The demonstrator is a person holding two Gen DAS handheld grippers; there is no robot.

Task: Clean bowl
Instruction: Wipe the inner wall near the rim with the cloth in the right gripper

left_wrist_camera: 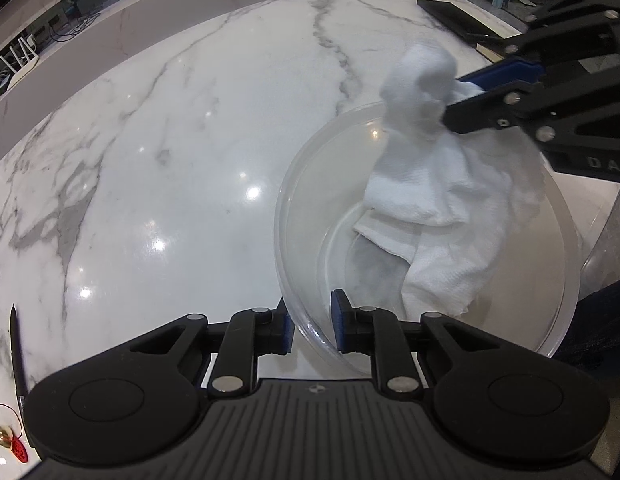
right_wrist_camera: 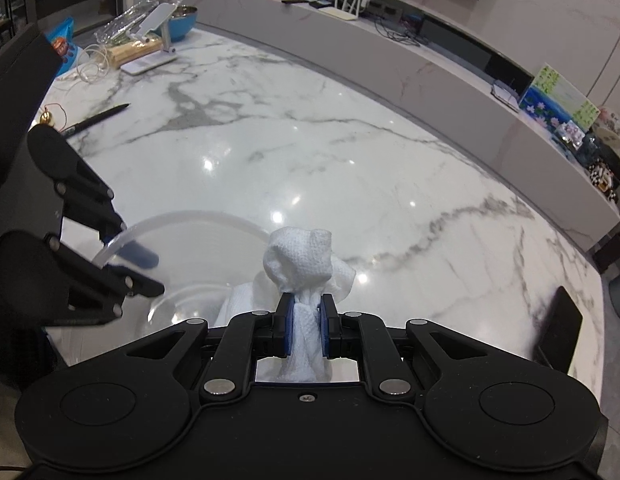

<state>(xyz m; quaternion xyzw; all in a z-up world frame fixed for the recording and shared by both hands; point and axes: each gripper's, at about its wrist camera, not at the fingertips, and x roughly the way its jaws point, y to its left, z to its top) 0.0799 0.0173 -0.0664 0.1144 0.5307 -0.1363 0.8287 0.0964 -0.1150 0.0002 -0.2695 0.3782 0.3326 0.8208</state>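
A clear plastic bowl (left_wrist_camera: 310, 208) stands on the white marble table (left_wrist_camera: 170, 140). My left gripper (left_wrist_camera: 311, 322) is shut on the bowl's near rim, one finger inside and one outside. My right gripper (left_wrist_camera: 465, 94) comes in from the upper right, shut on a white cloth (left_wrist_camera: 429, 184) that hangs down into the bowl. In the right wrist view the right gripper (right_wrist_camera: 306, 326) pinches the bunched cloth (right_wrist_camera: 300, 260), and the left gripper (right_wrist_camera: 130, 260) clamps the bowl's rim (right_wrist_camera: 182, 216) at the left.
A black pen (left_wrist_camera: 16, 348) and a small gold bell with a red tag (left_wrist_camera: 6, 438) lie at the left. A black phone (left_wrist_camera: 457, 16) lies at the table's far right corner. A phone stand (right_wrist_camera: 154, 40), wrapped items and a blue bowl (right_wrist_camera: 184, 20) sit at the far left end.
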